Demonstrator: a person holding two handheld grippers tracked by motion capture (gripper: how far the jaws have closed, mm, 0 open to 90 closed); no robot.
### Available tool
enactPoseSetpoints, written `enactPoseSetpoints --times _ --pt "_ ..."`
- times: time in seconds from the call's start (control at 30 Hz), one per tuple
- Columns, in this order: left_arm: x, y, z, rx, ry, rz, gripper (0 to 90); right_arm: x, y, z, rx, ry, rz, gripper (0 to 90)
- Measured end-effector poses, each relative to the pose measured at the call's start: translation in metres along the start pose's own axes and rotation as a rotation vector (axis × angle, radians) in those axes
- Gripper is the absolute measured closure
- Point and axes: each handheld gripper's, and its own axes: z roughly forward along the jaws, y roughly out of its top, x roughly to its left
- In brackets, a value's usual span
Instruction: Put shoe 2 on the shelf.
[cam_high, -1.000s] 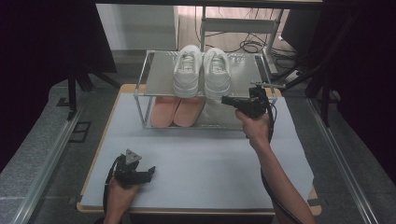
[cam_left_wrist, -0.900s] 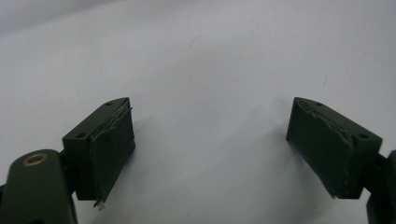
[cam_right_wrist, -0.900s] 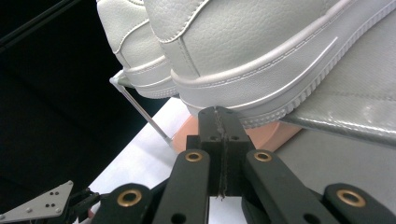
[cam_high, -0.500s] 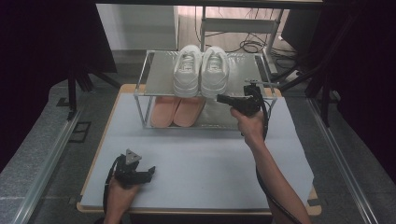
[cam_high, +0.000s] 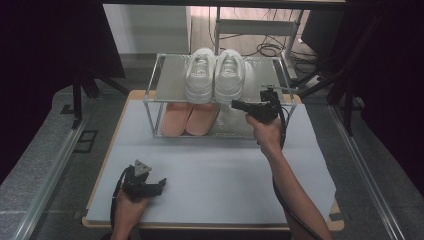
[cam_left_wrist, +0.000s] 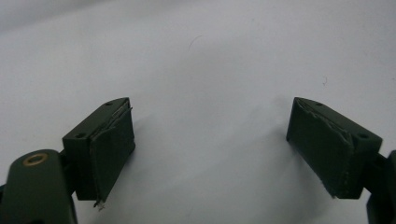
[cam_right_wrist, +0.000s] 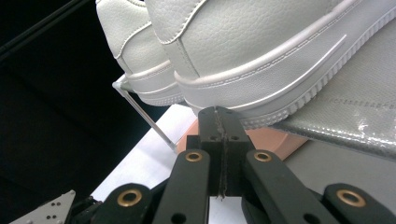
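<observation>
Left gripper (cam_high: 150, 184) sits low at the table's (cam_high: 225, 195) near left edge, jaws spread wide over bare white surface. Farther back, the right gripper (cam_high: 239, 104), jaws pressed together with nothing between, is just beside the heel of the right white sneaker (cam_high: 229, 75) on the rack's (cam_high: 167, 85) top shelf, pink shoes (cam_high: 190, 119) underneath.

right gripper (cam_high: 236, 104): just beside white sneakers (cam_high: 215, 75) on rack (cam_high: 167, 87) | left gripper (cam_high: 159, 184): low on table (cam_high: 220, 170)
</observation>
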Motion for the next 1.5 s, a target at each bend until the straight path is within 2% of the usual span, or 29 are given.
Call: enactPoseSetpoints --times 0.43,0.77,0.9,1.23,1.5 --pt "0.000 0.000 0.000 -0.001 -0.001 -0.002 15.0 0.005 -0.001 0.008 0.004 -0.001 -0.005 89.7" --pt "0.000 0.000 0.000 -0.001 -0.001 -0.002 15.0 0.005 -0.002 0.006 0.014 -0.001 -0.018 88.3" --pt "0.000 0.000 0.000 -0.001 -0.002 -0.002 15.0 0.008 -0.002 0.004 0.019 -0.004 -0.028 85.7" --pt "0.000 0.000 0.000 -0.001 -0.001 -0.002 15.0 0.004 -0.005 -0.008 0.015 -0.018 -0.040 76.3" --pt "0.000 0.000 0.000 -0.001 -0.002 -0.002 15.0 0.001 -0.010 -0.017 0.026 -0.046 -0.091 62.8"
